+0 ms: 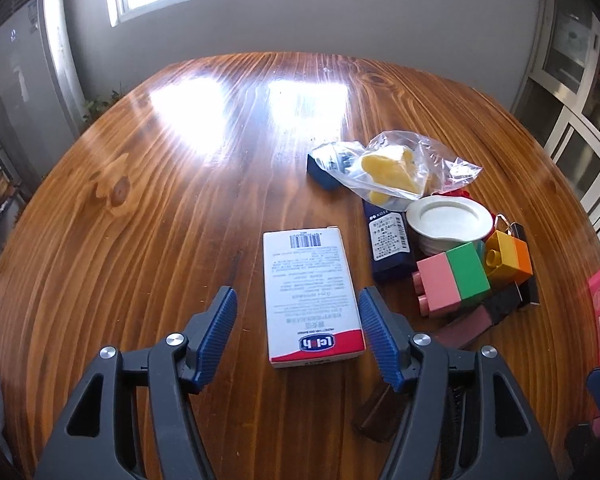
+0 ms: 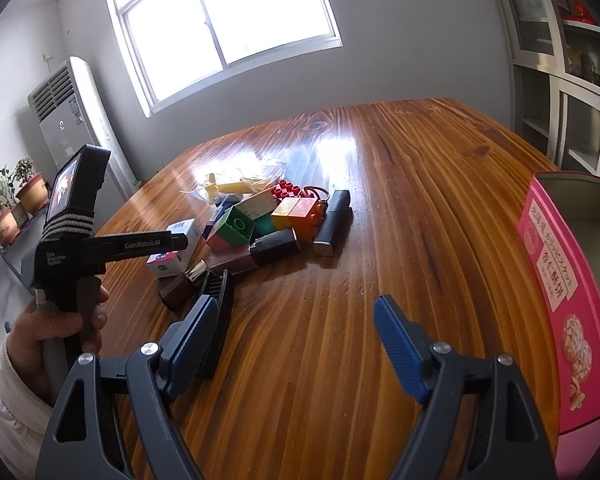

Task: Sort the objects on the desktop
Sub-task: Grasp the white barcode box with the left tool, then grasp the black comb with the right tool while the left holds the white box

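My left gripper (image 1: 296, 312) hangs released over the white box (image 1: 310, 296) — pads clear of it; my right gripper (image 2: 296, 320) gapes over bare table (image 2: 420, 200).

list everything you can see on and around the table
white box: 1, white with red band, lying between the left jaws, untouched
building blocks: several; pink, green, yellow, orange, red; in the pile
plastic bag: 1, clear, yellow pieces inside, far side of pile
dark blue box: 1, beside white dish
white dish: 1, in pile
pink tin: 1, open, right of table
table: 1, brown wood
left gripper: open
right gripper: open, nothing between
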{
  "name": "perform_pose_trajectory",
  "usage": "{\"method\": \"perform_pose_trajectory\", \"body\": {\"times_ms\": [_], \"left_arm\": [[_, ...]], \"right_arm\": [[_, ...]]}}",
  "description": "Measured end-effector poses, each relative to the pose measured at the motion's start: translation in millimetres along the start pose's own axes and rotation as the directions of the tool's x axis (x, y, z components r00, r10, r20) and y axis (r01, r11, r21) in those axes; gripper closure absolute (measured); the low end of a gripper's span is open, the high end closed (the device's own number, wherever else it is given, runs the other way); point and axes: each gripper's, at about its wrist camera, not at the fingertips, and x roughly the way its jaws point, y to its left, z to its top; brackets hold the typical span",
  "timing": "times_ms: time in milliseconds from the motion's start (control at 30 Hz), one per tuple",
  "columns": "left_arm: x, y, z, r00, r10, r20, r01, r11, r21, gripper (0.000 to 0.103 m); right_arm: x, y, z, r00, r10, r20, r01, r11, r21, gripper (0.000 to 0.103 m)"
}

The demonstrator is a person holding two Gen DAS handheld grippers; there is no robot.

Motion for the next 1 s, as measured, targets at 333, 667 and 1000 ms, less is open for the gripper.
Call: {"method": "perform_pose_trajectory", "body": {"times_ms": [333, 667, 1000], "left_arm": [[21, 0, 4, 1.0, -0.008, -0.01, 0.009, 0.998, 0.061, 0.048], [-7, 10, -3, 0.999, -0.04, 0.034, 0.037, 0.997, 0.063, 0.054], [-41, 20, -4, 0.993, -0.05, 0.103, 0.045, 0.997, 0.055, 0.054]], "right_arm": [[10, 8, -2, 0.999, -0.023, -0.033, 0.022, 1.0, -0.015, 0.02], [27, 43, -1, 0.994, 0.026, -0.103, -0.035, 0.996, -0.086, 0.02], [55, 75, -2, 0.985, 0.018, -0.173, -0.048, 0.985, -0.168, 0.031]]}}
